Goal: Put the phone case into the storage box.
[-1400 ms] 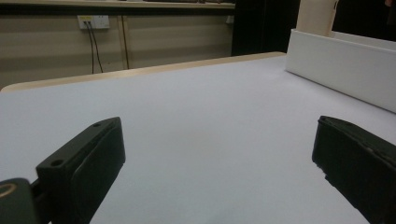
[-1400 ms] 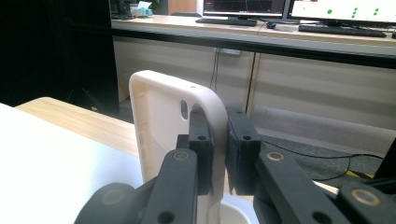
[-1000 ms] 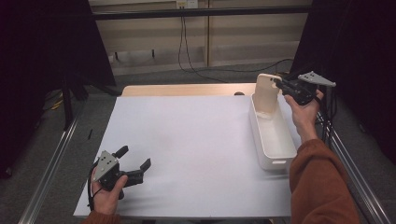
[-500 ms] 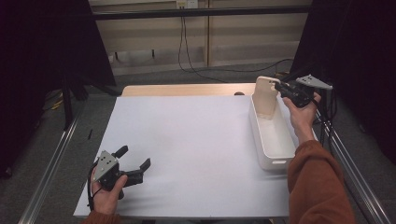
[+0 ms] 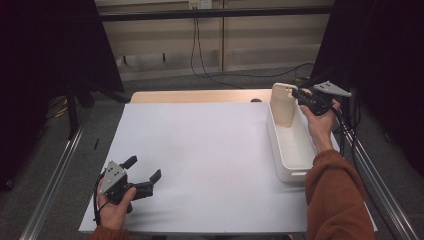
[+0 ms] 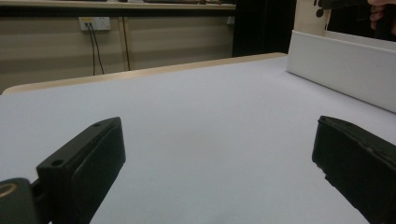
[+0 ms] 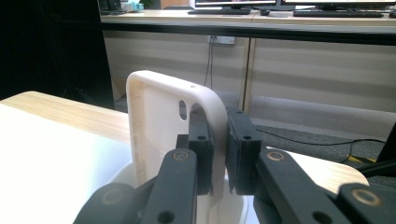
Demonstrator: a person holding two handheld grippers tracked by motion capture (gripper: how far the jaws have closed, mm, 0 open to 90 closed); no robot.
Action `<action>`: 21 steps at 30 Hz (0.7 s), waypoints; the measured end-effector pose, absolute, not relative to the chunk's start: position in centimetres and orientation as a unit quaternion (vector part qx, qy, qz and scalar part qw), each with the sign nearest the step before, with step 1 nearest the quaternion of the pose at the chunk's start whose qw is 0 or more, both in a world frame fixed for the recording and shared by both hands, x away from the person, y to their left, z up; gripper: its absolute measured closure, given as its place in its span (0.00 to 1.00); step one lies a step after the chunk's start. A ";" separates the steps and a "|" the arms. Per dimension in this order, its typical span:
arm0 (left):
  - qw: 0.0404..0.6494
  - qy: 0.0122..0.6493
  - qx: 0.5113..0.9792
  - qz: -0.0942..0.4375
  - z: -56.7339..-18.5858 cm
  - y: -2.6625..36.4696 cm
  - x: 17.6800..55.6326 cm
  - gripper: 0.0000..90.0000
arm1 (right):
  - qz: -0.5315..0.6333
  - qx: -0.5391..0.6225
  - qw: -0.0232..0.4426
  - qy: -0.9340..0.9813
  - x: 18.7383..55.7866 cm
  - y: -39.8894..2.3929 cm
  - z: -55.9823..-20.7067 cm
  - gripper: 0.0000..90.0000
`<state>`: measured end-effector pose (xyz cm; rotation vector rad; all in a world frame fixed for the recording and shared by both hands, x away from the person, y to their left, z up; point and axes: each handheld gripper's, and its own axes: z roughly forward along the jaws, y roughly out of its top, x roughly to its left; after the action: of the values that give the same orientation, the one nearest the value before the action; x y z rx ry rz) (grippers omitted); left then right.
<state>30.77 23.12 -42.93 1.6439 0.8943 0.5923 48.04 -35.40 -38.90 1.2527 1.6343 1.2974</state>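
Even overhead light, dark surrounds, glare whitening the table in the right gripper view.

Beyond my work lies a wide white sheet (image 5: pixel 210 150) over a pale wooden tabletop (image 5: pixel 195 96). Behind it – a beige panelled wall (image 5: pixel 165 45) with a white socket (image 5: pixel 199 4), black cables (image 5: pixel 197 45) hanging to the grey floor (image 5: pixel 60 165).

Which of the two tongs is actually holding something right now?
The right tongs, raised over the white bin, are clamped on the edge of a cream phone case. The left tongs sit open near the table's front corner with nothing between them.
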 end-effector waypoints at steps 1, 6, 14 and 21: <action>0.556 0.379 0.696 0.252 -42.9 23.1 30.8 0.03 | 0.500 0.483 0.346 0.631 48.1 -35.4 -38.9 0.91; 0.556 0.379 0.695 0.252 -42.9 23.1 30.9 0.03 | 0.497 0.490 0.341 0.630 48.5 -35.9 -39.0 0.89; 0.556 0.379 0.695 0.252 -42.9 23.3 31.0 0.03 | 0.487 0.495 0.343 0.633 49.2 -36.1 -39.1 0.87; 0.555 0.377 0.698 0.252 -42.9 23.3 31.0 0.03 | 0.477 0.499 0.345 0.636 49.8 -36.0 -39.0 0.85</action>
<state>31.01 23.31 -42.94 1.6478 0.8900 0.5959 49.78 -35.97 -38.98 1.2944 1.6510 1.2390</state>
